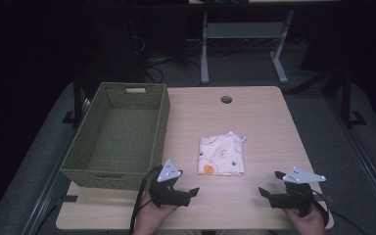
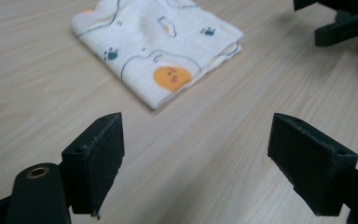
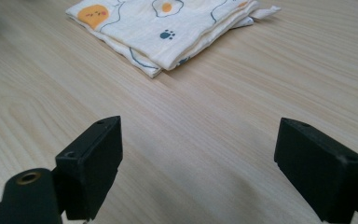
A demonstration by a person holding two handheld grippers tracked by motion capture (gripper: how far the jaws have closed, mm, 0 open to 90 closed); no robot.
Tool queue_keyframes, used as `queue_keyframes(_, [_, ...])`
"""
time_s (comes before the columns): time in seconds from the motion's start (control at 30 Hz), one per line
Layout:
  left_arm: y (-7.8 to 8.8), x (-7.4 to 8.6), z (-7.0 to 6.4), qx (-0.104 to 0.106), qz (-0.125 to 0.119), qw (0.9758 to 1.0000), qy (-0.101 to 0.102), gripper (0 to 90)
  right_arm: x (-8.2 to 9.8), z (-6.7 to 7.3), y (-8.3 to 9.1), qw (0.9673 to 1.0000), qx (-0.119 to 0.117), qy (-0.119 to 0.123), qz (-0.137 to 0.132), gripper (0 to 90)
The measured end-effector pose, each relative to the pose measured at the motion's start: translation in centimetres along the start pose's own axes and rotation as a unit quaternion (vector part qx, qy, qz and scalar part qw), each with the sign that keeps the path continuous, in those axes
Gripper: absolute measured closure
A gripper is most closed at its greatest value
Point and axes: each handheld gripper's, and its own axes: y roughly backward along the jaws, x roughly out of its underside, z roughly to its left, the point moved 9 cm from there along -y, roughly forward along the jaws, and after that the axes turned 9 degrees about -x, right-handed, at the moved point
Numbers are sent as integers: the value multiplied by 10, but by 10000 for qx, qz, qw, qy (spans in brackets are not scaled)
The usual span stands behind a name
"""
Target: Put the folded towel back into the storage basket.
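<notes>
On the near half of the table (image 1: 264, 112), high view: folded cloth (image 1: 221, 155) lies flat, roughly centre, a bit toward the near edge. My left gripper (image 1: 188, 194) sits by the near edge, just short of the cloth's near-left corner; my right gripper (image 1: 269, 184) is near the near-right corner of the table, apart from the cloth. Both jaws spread wide, holding nothing. Green woven basket (image 1: 115, 137) runs along the left edge, far end to near end; looks empty, bare weave inside. Cloth is well outside it, not touching.

Left gripper view: my jaws wide, only table between them. Cloth (image 2: 156, 51) ahead, near corner with the orange print pointing at me, not yet between the jaws. The other gripper (image 2: 340, 28) shows at the top right.

Right gripper view: jaws wide again, nothing held. Cloth (image 3: 168, 28) ahead and left, stacked folded edges facing me, one loose flap at its far end.

Step, as I judge it: approach, before any grasp. Next move likely calls for getting one jaw low under a folded edge and pinching all layers together, so the fold does not fall open, then carrying it to the basket.
</notes>
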Motion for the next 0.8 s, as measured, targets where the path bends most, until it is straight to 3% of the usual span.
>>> queue_keyframes(0.17, [-9, -10, 1, 55, 128, 9998, -110, 189, 2, -3, 0, 10000, 30, -50, 3, 149])
queue_keyframes(0.37, [-19, -23, 2, 109, 205, 9997, -99, 189, 2, -4, 0, 10000, 46, -52, -3, 149])
queue_keyframes(0.8, [-47, -52, -11, 164, 488, 9974, -501, 198, 0, -2, -2, 10000, -64, -45, -20, 149])
